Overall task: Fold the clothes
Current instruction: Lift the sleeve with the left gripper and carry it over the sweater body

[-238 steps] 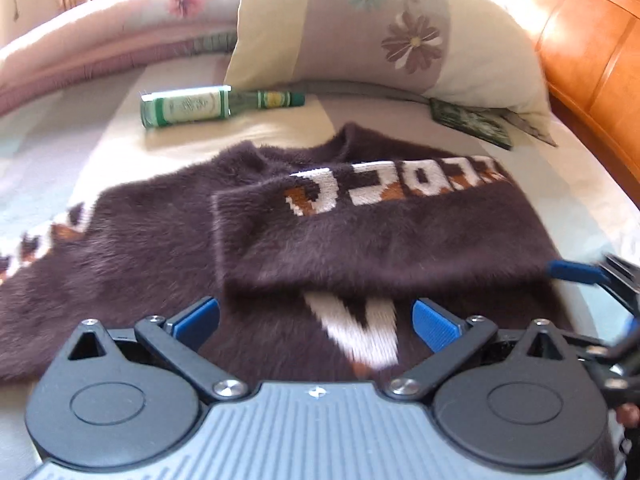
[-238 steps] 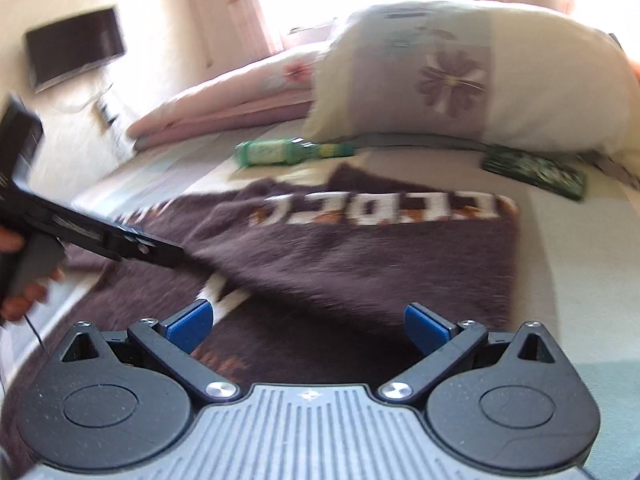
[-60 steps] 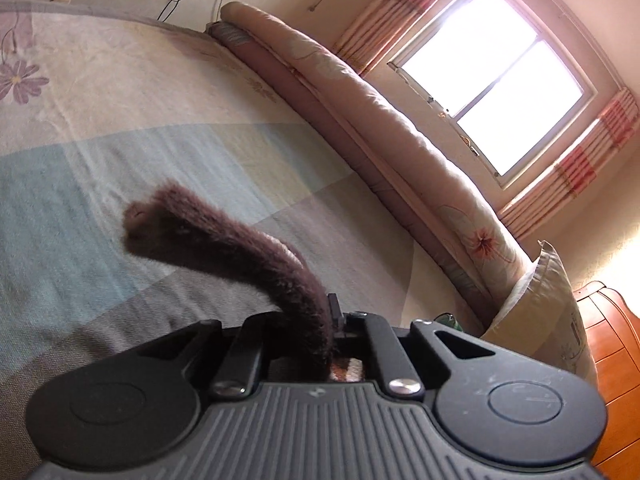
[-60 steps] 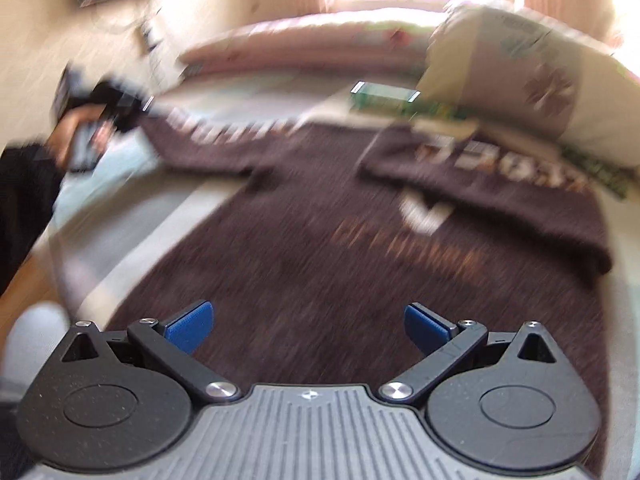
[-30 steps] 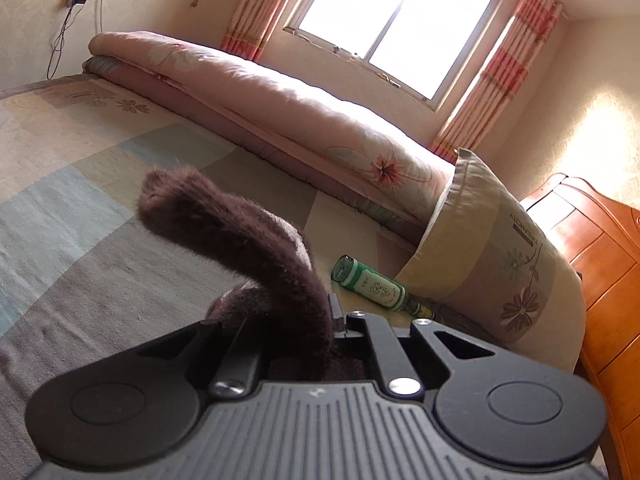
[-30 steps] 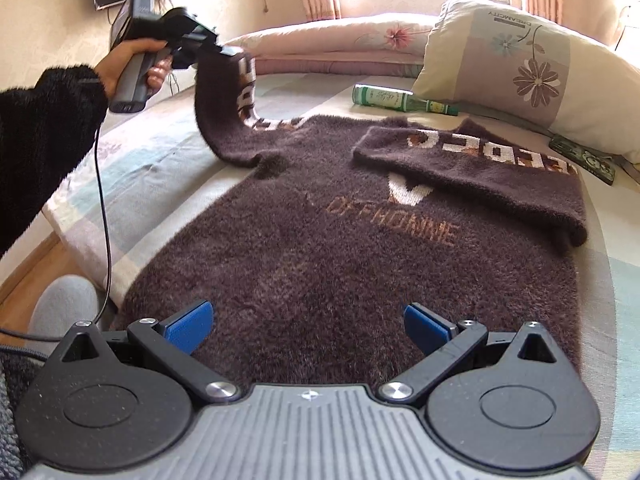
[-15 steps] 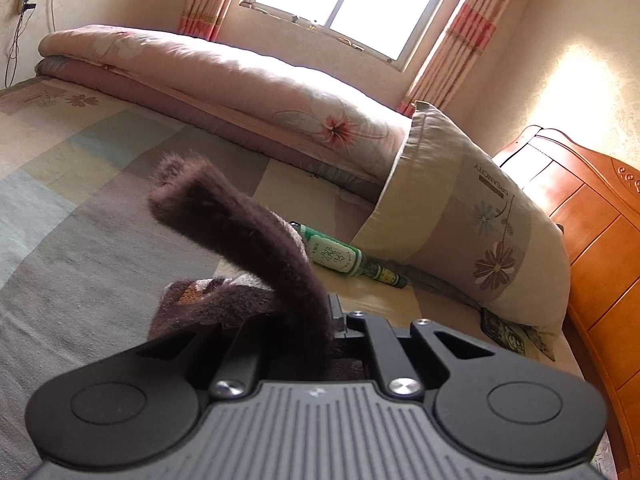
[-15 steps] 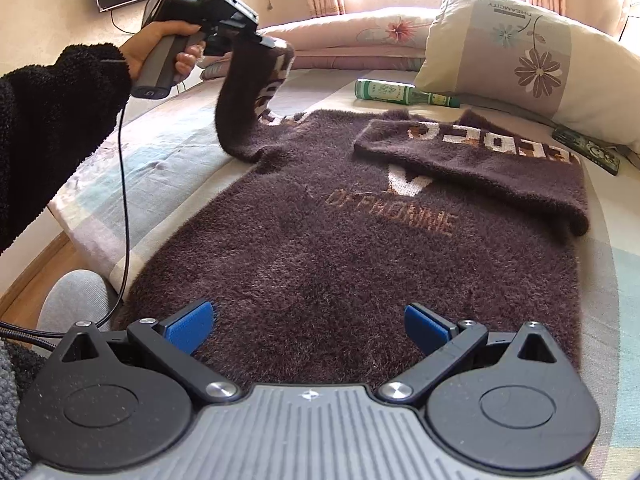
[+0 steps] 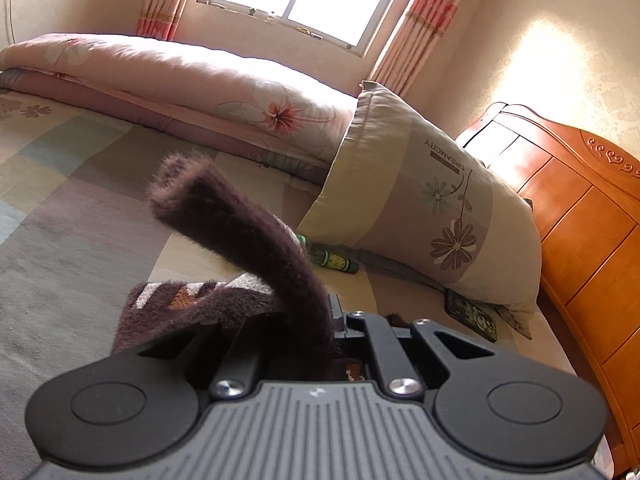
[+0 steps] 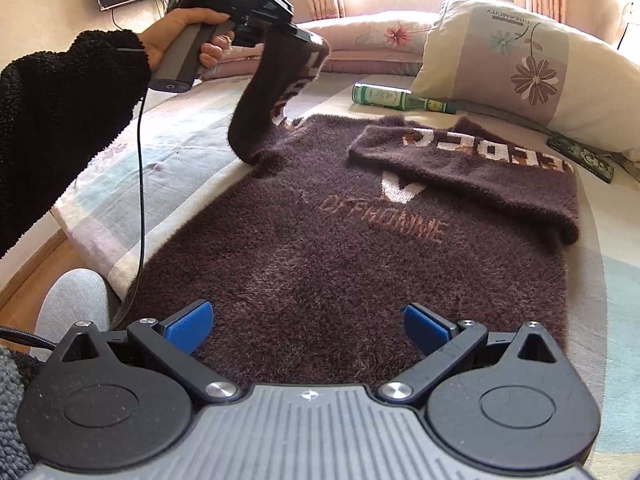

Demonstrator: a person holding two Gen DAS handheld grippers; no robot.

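Brown and fuzzy, the sweater (image 10: 352, 256) lies flat on the bed (image 10: 188, 152). Its long way runs from me toward the pillow (image 10: 516, 64), with the neck at the far end. One sleeve (image 10: 472, 168) is folded across the chest. My left gripper (image 10: 308, 38) is pinching the other sleeve (image 10: 272, 96) tight and holds it up in the air, so it hangs down to the shoulder. My left hand (image 10: 188, 40) sits high with its black sleeve cuff (image 10: 80, 92), gripper tipped a little down. My right gripper (image 10: 306, 328) is spread wide with nothing in it, hanging over the bottom hem. A green bottle (image 10: 400, 98) lies by the pillow.
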